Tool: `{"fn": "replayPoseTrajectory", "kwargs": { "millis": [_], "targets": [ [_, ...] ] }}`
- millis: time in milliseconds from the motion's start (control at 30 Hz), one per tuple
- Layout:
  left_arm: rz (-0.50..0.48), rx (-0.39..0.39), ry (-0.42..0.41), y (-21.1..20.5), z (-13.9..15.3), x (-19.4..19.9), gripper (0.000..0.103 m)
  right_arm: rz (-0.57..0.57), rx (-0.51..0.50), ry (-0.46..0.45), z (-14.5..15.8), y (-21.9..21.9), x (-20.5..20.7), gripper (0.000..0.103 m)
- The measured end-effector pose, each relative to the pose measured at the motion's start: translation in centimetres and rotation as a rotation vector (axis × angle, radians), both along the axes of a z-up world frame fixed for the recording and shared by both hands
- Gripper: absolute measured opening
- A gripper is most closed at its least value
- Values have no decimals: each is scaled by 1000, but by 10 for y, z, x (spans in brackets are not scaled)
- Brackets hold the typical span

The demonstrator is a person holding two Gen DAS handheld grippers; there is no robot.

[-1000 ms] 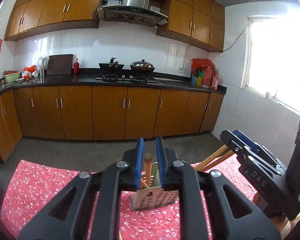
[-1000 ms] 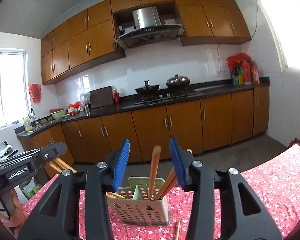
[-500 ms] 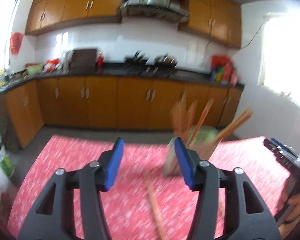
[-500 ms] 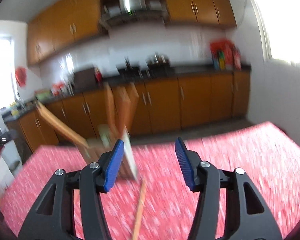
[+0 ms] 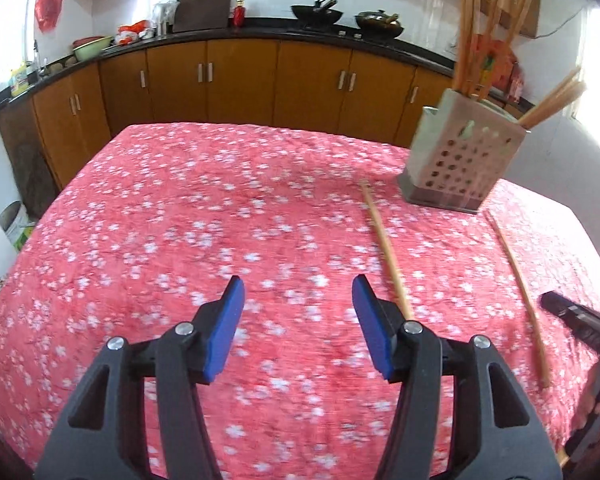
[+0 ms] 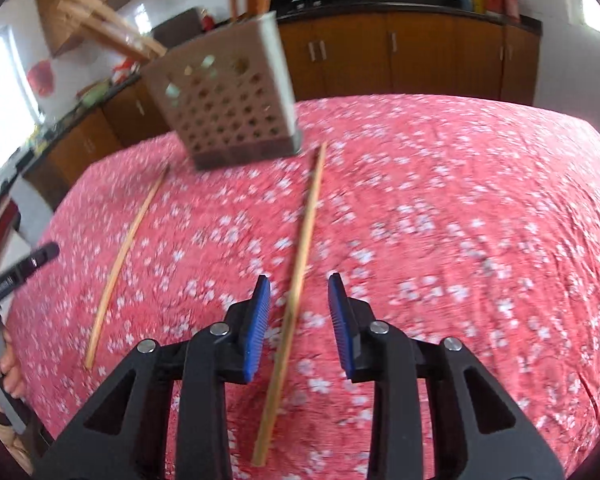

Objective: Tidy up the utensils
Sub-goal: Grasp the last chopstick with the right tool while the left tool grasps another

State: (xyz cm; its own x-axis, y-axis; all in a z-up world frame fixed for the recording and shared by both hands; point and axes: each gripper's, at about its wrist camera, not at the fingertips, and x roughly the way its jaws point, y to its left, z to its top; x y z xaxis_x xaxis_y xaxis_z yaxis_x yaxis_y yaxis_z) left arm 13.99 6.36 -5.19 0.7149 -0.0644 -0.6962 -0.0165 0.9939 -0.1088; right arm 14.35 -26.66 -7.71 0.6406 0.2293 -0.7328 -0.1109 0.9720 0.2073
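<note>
Two long, thin, pale wooden chopsticks lie flat on your red tablecloth with white blossoms (image 5: pixel 180 208). In your right wrist view the nearer chopstick (image 6: pixel 296 276) runs from about 12 o'clock down toward 6, its far tip just beside the base of the beige perforated plastic utensil holder (image 6: pixel 228 120). The second chopstick (image 6: pixel 126 248) lies well apart from it at about 9 o'clock, roughly parallel, and not touching the first.

The holder stands upright on the cloth at 11 o'clock in that view, its wall full of round holes, with more wooden chopsticks rising out of its top and fanning to either side.

Your right gripper (image 6: pixel 296 292) is parted, blue-padded fingers (image 6: pixel 258 320) on either side of the nearer chopstick; the stick passes through the gap, closer to the left pad, and I cannot tell whether it touches either pad. The jaws hold nothing.

From your left wrist view, your left gripper (image 5: pixel 298 292) is spread wide over bare cloth, clutching nothing. One chopstick (image 5: pixel 384 244) lies at about 1 o'clock, its near end just beside the right-hand blue pad (image 5: pixel 370 328) but outside the gap. The other (image 5: pixel 520 296) lies further out at 3 o'clock. The holder (image 5: pixel 460 160) stands at 2 o'clock, and the black tip of your right gripper (image 5: pixel 572 314) shows at the right edge, near that outer chopstick.
</note>
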Motion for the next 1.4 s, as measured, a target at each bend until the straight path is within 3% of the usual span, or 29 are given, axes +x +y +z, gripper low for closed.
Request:
{"fn": "replayPoseTrajectory", "kwargs": {
  "millis": [67, 133, 367, 633, 1100, 1400],
  "targets": [
    [-29, -11, -2, -9, 0, 0, 56, 6, -33, 18, -6, 8, 3, 14],
    [-56, -21, 2, -20, -1, 1, 55, -1, -55, 31, -13, 10, 3, 8],
    [-139, 22, 60, -68, -18, 7, 35, -94, -50, 32, -15, -18, 7, 7],
    [-112, 47, 122, -79, -34, 24, 9, -100, -53, 24, -16, -22, 6, 7],
    [34, 79, 127, -16, -38, 58, 10, -104, -114, 9, -15, -20, 34, 7],
    [39, 49, 119, -8, -37, 63, 11, -116, -110, 12, -17, -21, 46, 8]
  ]
}}
